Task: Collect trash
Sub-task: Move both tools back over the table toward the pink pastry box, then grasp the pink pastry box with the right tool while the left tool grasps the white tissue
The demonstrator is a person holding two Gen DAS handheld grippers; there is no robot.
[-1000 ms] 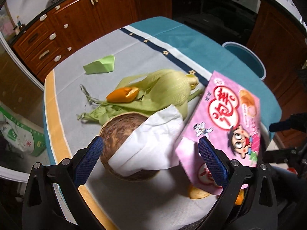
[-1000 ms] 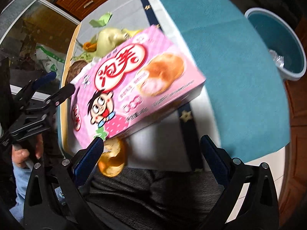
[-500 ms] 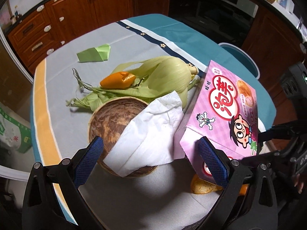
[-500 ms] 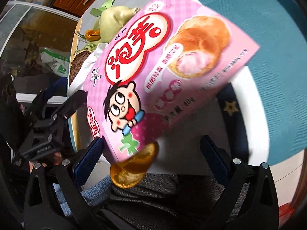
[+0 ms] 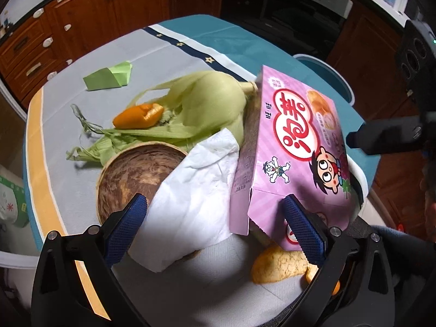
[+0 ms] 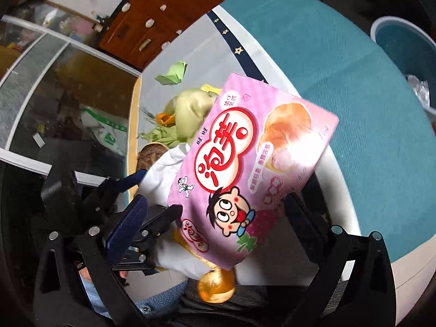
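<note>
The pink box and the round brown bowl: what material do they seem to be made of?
The pink box looks like thin printed cardboard with a slightly glossy finish: it has sharp folded edges and an open end flap. The brown bowl looks like coconut shell or wood, matte, with streaky brown grain inside; which one I cannot tell.

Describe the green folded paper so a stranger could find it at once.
Start at the table with the grey cloth. Beyond the corn husks, toward the wooden cabinets, the green paper lies alone on bare cloth. It is the only flat, sharply creased item; the husks, also green, are long, ribbed and curled.
</note>
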